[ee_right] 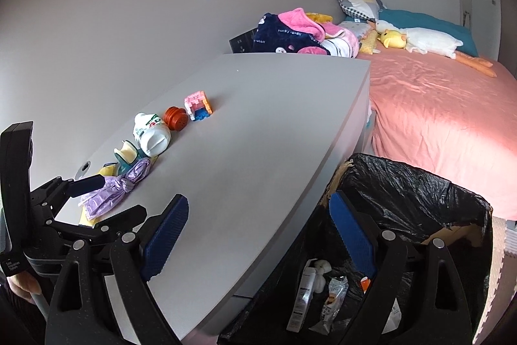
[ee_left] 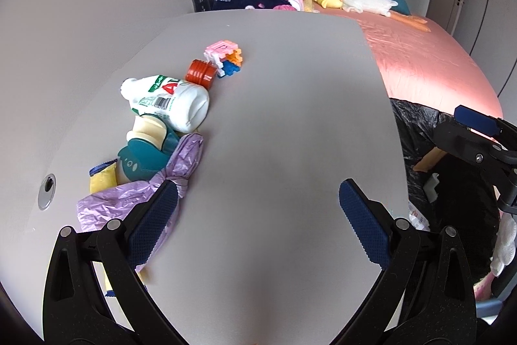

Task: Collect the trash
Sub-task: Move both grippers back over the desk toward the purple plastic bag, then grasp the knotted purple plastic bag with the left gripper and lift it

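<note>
Left wrist view: the grey table (ee_left: 274,125) fills the centre of the frame, with the trash lined up along its left side. The purple plastic bag (ee_left: 135,199) lies at lower left, its knotted middle just beside the left finger pad of the left gripper (ee_left: 258,222). Its long axis runs from lower left toward upper right. The left gripper's jaws stand wide apart with nothing between them, so the bag lies left of the fingers, not between them. The left hand is judged the nearer one.

Right wrist view: the right gripper (ee_right: 258,231) is also spread wide and empty, straddling the table edge and the bin. The black-lined trash bin (ee_right: 420,183) at lower right already holds a white tube and wrappers. Above the bag in the left view lie a white bottle (ee_left: 174,99) on its side and an orange cap (ee_left: 201,72).
</note>
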### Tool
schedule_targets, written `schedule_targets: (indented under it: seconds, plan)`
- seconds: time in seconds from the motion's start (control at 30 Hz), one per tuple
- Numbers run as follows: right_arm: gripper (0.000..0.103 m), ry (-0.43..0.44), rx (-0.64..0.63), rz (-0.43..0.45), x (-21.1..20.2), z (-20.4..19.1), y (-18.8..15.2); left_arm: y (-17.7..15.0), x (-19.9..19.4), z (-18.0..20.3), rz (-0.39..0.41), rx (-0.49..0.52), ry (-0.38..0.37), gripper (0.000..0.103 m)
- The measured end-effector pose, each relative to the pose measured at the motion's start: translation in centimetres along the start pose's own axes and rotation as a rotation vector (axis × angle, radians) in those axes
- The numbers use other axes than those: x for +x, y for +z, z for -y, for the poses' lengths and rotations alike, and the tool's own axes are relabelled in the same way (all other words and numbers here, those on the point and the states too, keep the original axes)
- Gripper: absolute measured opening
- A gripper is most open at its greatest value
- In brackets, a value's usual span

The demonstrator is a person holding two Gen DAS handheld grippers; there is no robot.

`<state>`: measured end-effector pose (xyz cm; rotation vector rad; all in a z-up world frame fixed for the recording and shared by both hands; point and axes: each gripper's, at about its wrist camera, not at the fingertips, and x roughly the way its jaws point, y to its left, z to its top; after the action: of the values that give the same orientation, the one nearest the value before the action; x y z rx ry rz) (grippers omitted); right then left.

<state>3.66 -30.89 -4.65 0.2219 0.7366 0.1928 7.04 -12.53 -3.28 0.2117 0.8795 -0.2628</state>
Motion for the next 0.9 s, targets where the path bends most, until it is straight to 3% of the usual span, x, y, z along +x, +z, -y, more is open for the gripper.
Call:
schedule_targets:
  seconds: [0.3,0.6,0.9]
  plan:
    - [0.089,0.015,-0.013,-0.028,2.0,-1.1,0.6,0.1,1.6,-2.8,-0.014,0.01,0.061,0.097]
    - [0.089,0.037,-0.019,-0.047,3.5,-2.1,0.7,0.1,3.4,-6.1,-0.056,-0.06,0.071,0.096]
    - [0.078,0.048,-0.032,-0.074,4.6,-3.1,0.8,-0.4,5.4,-7.1,-0.126,-0.096,0.07,0.073]
